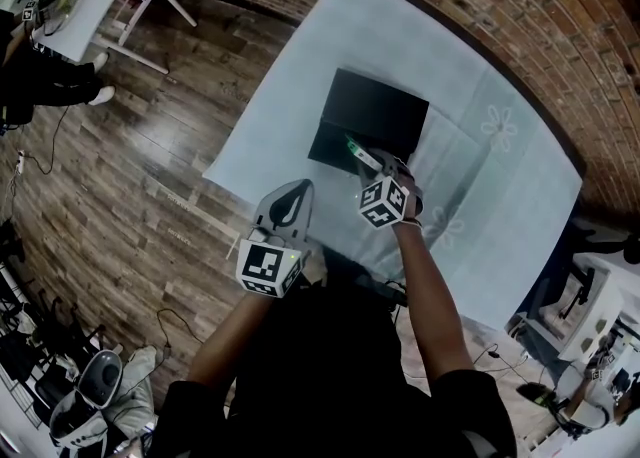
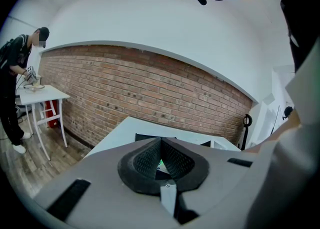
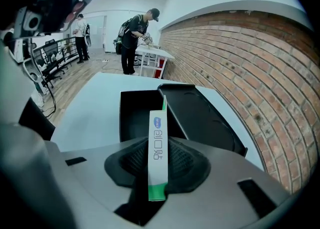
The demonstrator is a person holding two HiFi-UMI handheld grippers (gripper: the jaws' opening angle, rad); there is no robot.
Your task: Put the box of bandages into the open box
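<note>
open box (image 1: 375,114) on table (image 1: 490,196), bandage box (image 3: 158,145) before it

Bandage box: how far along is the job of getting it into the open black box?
Done: the bandage box is picked up, clamped in the right gripper. In hand: it hangs over the near edge of the open black box. Still to do: lower it in and let go. The left gripper is shut, empty.
</note>
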